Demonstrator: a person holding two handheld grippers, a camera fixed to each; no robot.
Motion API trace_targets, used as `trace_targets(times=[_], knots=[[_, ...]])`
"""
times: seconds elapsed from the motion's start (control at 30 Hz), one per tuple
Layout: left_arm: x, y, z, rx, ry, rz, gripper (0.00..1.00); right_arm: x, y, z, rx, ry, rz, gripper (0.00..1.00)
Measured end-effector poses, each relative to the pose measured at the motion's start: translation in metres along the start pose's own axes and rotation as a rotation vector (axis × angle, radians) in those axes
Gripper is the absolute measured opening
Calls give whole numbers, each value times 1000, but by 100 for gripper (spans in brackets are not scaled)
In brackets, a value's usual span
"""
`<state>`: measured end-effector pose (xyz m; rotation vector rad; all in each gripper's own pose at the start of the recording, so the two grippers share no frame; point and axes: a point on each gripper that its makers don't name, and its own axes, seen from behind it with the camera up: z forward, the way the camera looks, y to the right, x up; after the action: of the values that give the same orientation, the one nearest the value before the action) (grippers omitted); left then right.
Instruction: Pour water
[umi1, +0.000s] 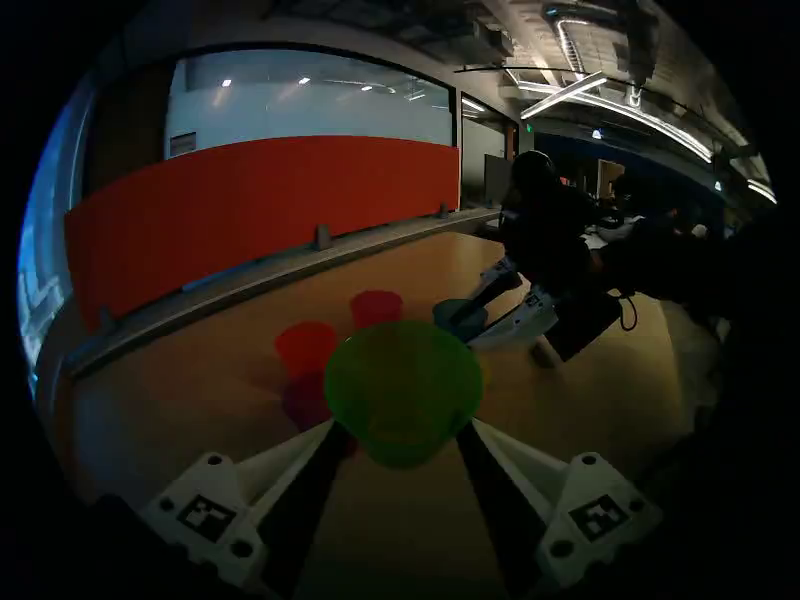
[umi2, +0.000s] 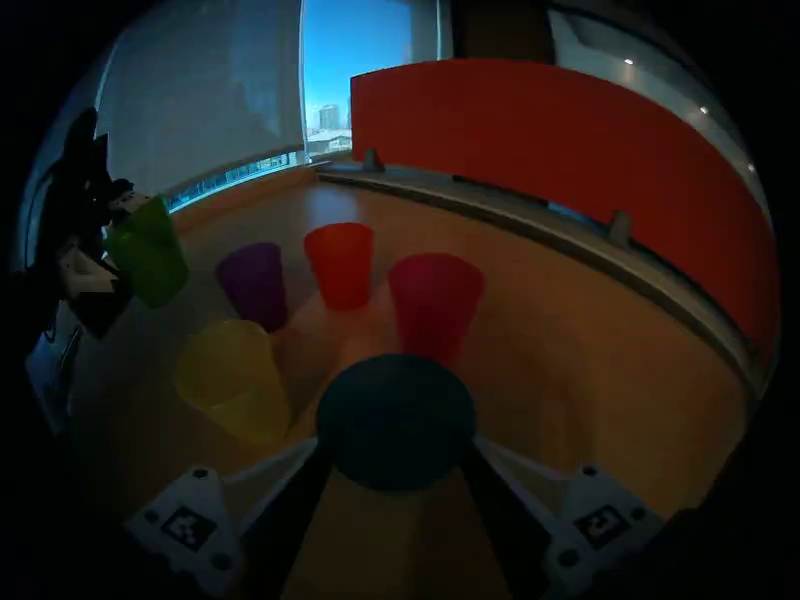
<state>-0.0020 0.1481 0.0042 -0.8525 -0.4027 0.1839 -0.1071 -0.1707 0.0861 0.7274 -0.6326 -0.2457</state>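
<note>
My left gripper (umi1: 403, 432) is shut on a translucent green cup (umi1: 403, 385), held above the wooden table (umi1: 160, 400). Behind it stand an orange cup (umi1: 305, 347), a red cup (umi1: 376, 306) and a partly hidden purple cup (umi1: 303, 402). My right gripper (umi2: 397, 450) is shut on a dark teal cup (umi2: 396, 420), seen end-on as a round disc. Beyond it on the table stand a yellow cup (umi2: 232, 380), a purple cup (umi2: 254, 283), an orange cup (umi2: 340, 262) and a red cup (umi2: 435, 300). The green cup (umi2: 148, 250) hangs tilted at the far left.
A red partition (umi1: 260, 200) runs along the table's far edge, on a grey rail (umi2: 560, 225). A window (umi2: 365, 60) lies beyond the table's end. A person in dark clothes (umi1: 650, 260) stands behind the other gripper (umi1: 500, 315). Bare tabletop (umi2: 620, 400) stretches right of the cups.
</note>
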Motion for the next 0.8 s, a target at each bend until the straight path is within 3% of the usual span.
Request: trace_targets(times=[0.2, 0.6, 0.8], knots=[[4, 2, 0, 1, 8, 3, 78, 4, -3, -12, -3, 24, -10, 87], [20, 7, -7, 10, 75, -5, 78, 22, -6, -54, -25, 110, 12, 87], [29, 8, -11, 15, 124, -40, 78, 30, -7, -74, -39, 144, 18, 87]])
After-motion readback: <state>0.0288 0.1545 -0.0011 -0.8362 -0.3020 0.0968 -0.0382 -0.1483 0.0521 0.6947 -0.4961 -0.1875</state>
